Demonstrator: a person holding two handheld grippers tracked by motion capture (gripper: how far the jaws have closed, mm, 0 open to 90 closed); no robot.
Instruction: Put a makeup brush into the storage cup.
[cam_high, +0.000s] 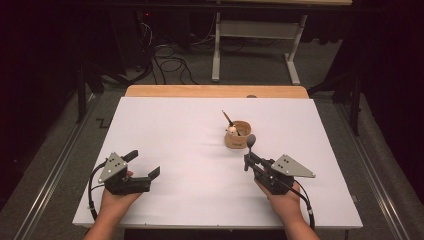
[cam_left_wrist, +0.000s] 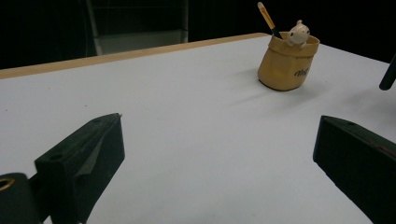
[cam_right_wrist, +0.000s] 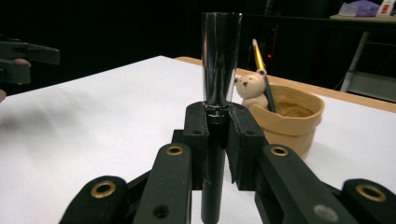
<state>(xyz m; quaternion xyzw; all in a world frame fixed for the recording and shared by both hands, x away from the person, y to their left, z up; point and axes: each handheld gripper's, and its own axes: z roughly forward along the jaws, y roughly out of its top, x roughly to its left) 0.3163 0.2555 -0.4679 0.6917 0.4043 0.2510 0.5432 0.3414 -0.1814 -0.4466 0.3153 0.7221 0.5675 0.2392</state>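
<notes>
- My right gripper (cam_right_wrist: 217, 121) is clamped tight on a makeup brush (cam_right_wrist: 219, 70), black handle pinched between the pads, shiny silver ferrule sticking straight up out of the jaws.
- In the high view the brush (cam_high: 250, 142) has its dark bristle head just beside the pot's near rim.
- That tan pot (cam_high: 237, 135) sits right of centre on the white table (cam_high: 175, 130), with a little bear figure (cam_right_wrist: 251, 88) and a yellow-handled brush (cam_right_wrist: 259, 58) poking out of it.
- My left gripper (cam_high: 145, 165) hangs low over the near-left of the table, jaws spread wide, nothing between them.
</notes>
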